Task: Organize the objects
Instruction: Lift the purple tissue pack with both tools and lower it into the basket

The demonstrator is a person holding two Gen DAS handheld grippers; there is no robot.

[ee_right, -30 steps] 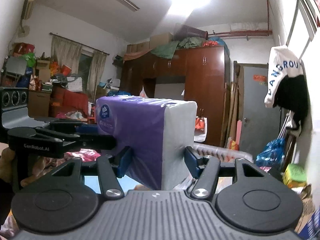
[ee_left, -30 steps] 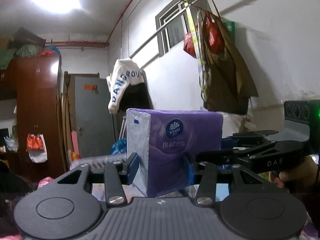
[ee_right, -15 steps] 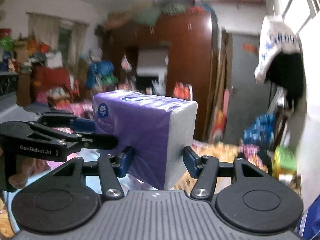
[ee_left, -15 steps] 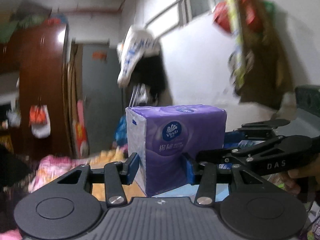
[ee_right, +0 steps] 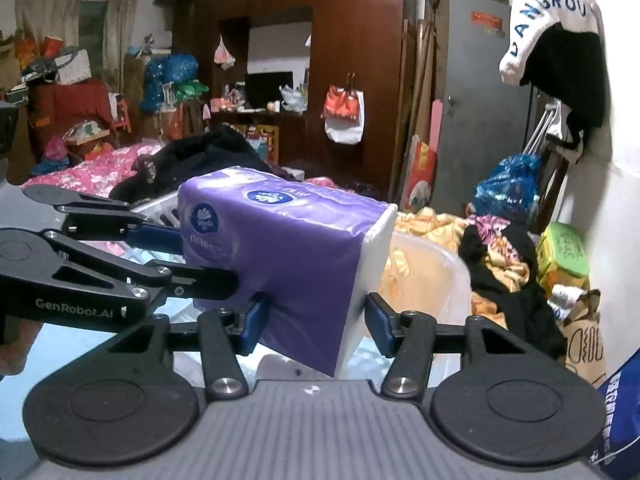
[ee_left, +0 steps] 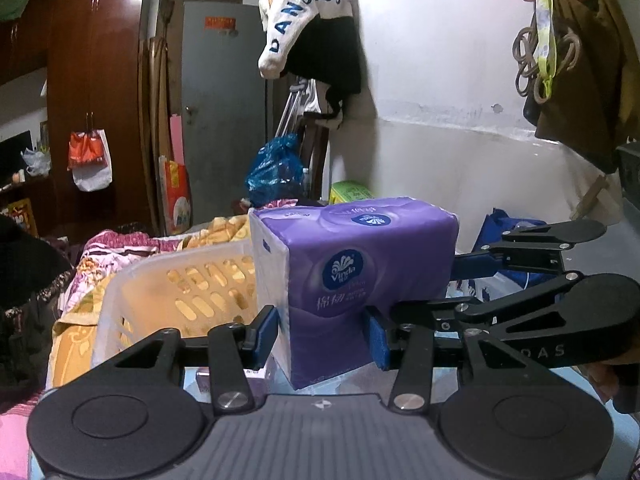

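1. Left wrist view: left gripper (ee_left: 320, 338) is clamped on the purple tissue pack (ee_left: 352, 280), blue pads pressed into its lower sides. Pack is held clear of any surface, logo face toward the camera.
2. Right wrist view: right gripper (ee_right: 314, 326) is closed on the same tissue pack (ee_right: 280, 256), one pad on the purple wrap, the other on the white end face. Both tools meet at the pack from crossing directions.
3. Just ahead of and below the left fingers: white slotted basket (ee_left: 168, 292), rim beside the pack's left edge. From the right tool, the basket (ee_right: 432, 280) sits just beyond the pack.
4. Further out: patterned bedding (ee_left: 108, 248) behind the basket; wardrobe and grey door at the back.
5. Likely step: lowering the pack into the basket.
6. Risks: soft wrap can crush or slide under the low pad grip; uneven release by the two tools could tip the pack onto the rim; a snagged rim could shift the light basket.
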